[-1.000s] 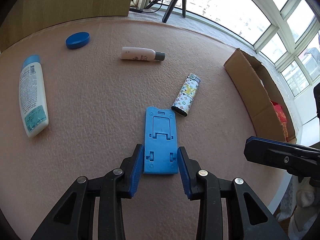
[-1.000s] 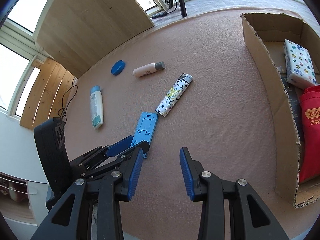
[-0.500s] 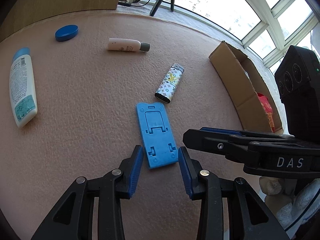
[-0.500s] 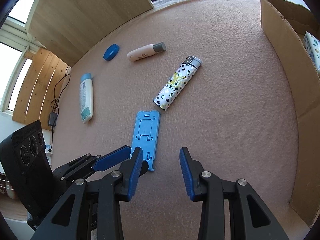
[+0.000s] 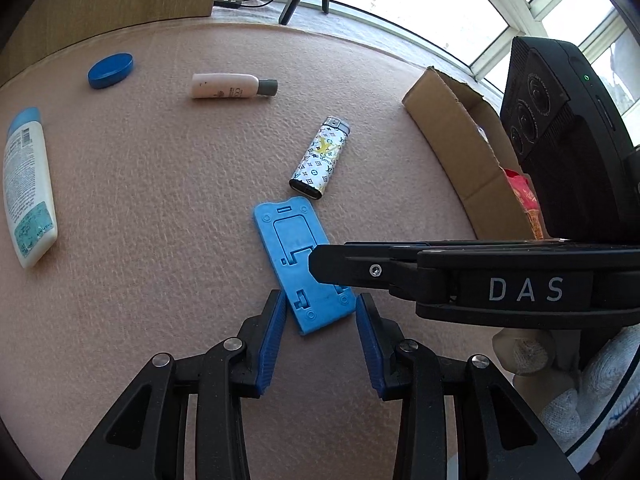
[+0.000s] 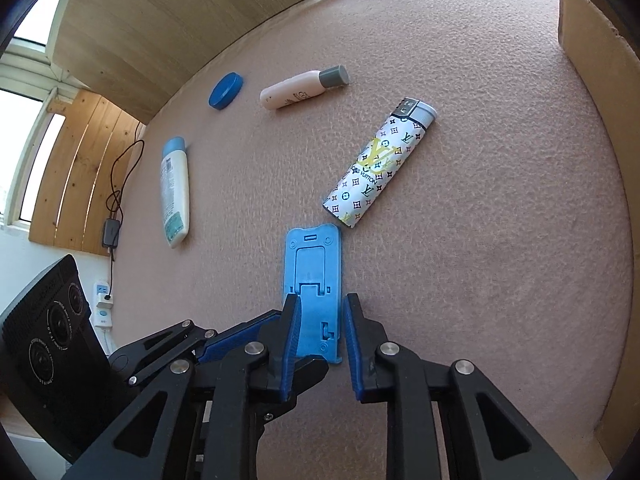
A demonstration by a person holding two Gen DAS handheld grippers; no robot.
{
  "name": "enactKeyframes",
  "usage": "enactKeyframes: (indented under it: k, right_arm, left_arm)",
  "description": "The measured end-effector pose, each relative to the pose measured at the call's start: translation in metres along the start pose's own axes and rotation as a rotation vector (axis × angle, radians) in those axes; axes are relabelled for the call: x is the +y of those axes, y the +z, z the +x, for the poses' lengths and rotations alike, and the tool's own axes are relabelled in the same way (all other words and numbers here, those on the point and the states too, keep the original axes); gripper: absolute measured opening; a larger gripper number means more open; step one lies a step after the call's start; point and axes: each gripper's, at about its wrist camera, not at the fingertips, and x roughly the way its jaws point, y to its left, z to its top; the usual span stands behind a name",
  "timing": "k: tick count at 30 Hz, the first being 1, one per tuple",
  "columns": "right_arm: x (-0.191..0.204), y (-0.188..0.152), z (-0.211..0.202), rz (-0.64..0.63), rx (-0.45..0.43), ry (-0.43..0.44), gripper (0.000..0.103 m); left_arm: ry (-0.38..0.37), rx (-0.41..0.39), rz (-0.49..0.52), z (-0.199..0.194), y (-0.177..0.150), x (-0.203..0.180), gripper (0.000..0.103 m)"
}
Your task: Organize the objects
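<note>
- The flat blue plastic phone stand [image 6: 314, 284] lies face up on the pinkish felt table mat [image 6: 480, 240], its near end right between the fingers of the right gripper [image 6: 317, 322].
- That gripper is open but only narrowly, jaws flanking the stand's two long edges. I can't tell if the pads actually touch yet.
- The stand's long axis runs straight ahead of the right gripper, so its jaws only need to shut across the width.
- The left gripper [image 5: 320, 318] is open wider, with the stand's near corner between its tips, lying angled across its line. The right one looks better placed for the grab.
- Half a second ago the right gripper sat off to the stand's right with wider jaws; now it has slid over it and narrowed.
- The patterned white lighter [image 6: 378, 170] lies just beyond the stand's far corner.
- My guess: the brown cardboard box [image 5: 460, 148] on the right is the destination.
</note>
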Motion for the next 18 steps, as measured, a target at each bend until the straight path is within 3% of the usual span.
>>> enactKeyframes:
  k: [8,18]
  right_arm:
    - [0.001,-0.005,-0.007,-0.019,-0.018,-0.031,0.016]
    - [-0.015,-0.014,-0.056,0.006,-0.118,-0.024,0.017]
  left_arm:
    - [0.002,-0.02,-0.004,-0.007,-0.004,-0.007,0.038]
    - [-0.023,-0.063,0.055,-0.019,0.007,-0.052,0.038]
